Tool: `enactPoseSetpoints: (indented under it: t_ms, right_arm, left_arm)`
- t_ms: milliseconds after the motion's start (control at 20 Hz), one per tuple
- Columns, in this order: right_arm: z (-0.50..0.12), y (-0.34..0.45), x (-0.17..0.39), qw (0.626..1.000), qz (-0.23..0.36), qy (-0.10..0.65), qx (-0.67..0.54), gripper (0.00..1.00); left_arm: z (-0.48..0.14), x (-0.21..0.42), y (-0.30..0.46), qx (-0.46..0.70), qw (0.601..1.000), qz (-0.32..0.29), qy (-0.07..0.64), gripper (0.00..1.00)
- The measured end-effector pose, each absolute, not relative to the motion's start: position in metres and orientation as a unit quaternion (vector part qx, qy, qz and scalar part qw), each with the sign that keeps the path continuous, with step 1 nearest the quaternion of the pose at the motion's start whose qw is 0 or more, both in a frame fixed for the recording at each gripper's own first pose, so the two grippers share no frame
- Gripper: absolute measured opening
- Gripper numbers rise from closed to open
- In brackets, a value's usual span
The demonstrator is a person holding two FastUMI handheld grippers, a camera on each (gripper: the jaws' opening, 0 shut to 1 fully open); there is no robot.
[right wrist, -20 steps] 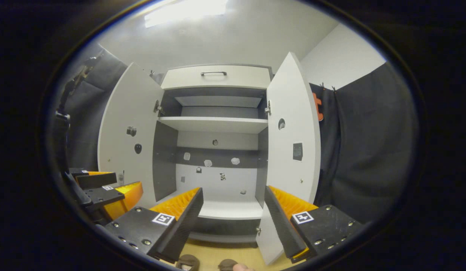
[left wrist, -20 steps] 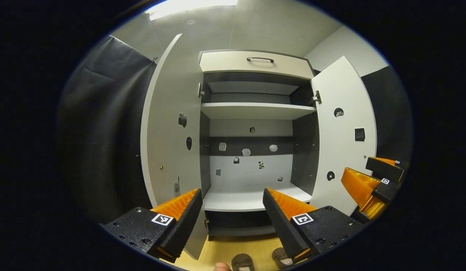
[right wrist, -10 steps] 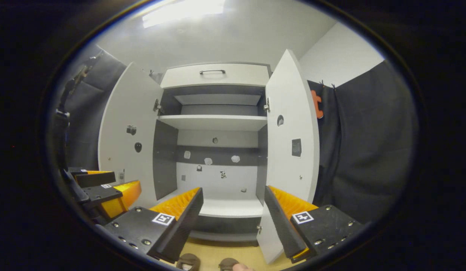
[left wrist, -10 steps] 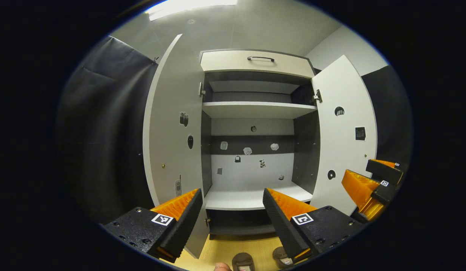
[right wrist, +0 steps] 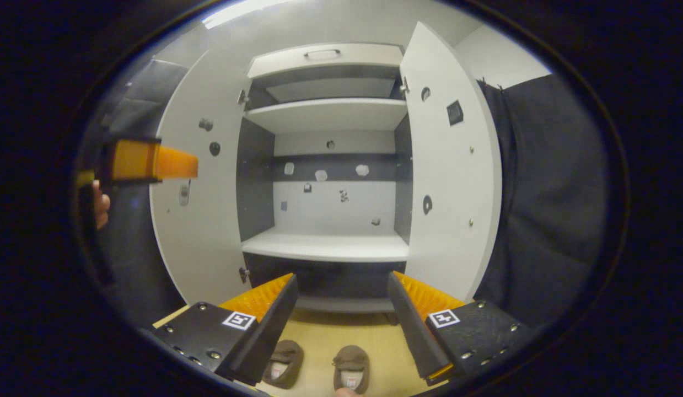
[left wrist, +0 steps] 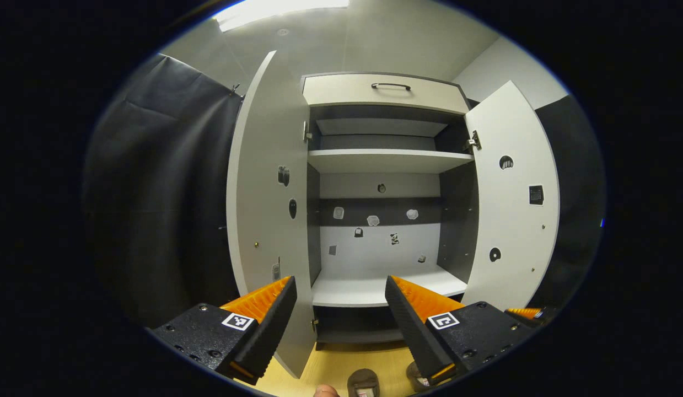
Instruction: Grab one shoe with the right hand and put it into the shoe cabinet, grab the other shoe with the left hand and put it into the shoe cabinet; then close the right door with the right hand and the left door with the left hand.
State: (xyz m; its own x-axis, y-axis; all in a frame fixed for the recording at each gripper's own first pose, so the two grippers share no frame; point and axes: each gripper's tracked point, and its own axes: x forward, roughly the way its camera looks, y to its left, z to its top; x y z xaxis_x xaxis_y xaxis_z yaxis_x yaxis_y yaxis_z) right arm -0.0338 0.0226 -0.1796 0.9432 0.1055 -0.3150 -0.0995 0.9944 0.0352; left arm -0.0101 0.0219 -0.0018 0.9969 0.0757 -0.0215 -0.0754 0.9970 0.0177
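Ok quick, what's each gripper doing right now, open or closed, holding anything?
Left gripper: open, holding nothing, facing the open white shoe cabinet.
Right gripper: open, holding nothing, above the two brown slip-on shoes on the wooden floor.

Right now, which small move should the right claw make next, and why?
Probably lower the right claw toward the right shoe. Both shoes sit on the floor before the shoe cabinet, whose doors stand open, and the claw is open and empty above them.
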Motion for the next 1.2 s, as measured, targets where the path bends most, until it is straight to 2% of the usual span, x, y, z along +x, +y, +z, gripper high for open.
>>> enactPoseSetpoints:
  t_ms: [350, 550, 1000, 1050, 1200]
  right_arm:
    - [-0.336, 0.044, -0.077, 0.943, 0.096, 0.317, 0.015, 0.98]
    - [-0.403, 0.051, -0.098, 0.914, 0.098, 0.392, 0.033, 0.99]
    - [-0.5, 0.054, -0.097, 0.864, 0.08, 0.496, 0.033, 1.0]
    - [-0.505, 0.055, -0.093, 0.862, 0.076, 0.5, 0.033, 0.93]
    - [-0.517, 0.056, -0.078, 0.864, 0.072, 0.498, 0.026, 0.88]
  left_arm:
    - [-0.006, -0.012, 0.041, 0.012, 0.998, 0.059, 0.019, 0.98]
    - [-0.007, -0.015, 0.053, 0.022, 0.997, 0.075, 0.022, 0.98]
    - [-0.017, -0.024, 0.08, 0.029, 0.992, 0.117, 0.041, 0.99]
    - [-0.017, -0.026, 0.084, 0.031, 0.991, 0.122, 0.043, 0.99]
    - [-0.017, -0.03, 0.095, 0.037, 0.989, 0.139, 0.045, 0.98]
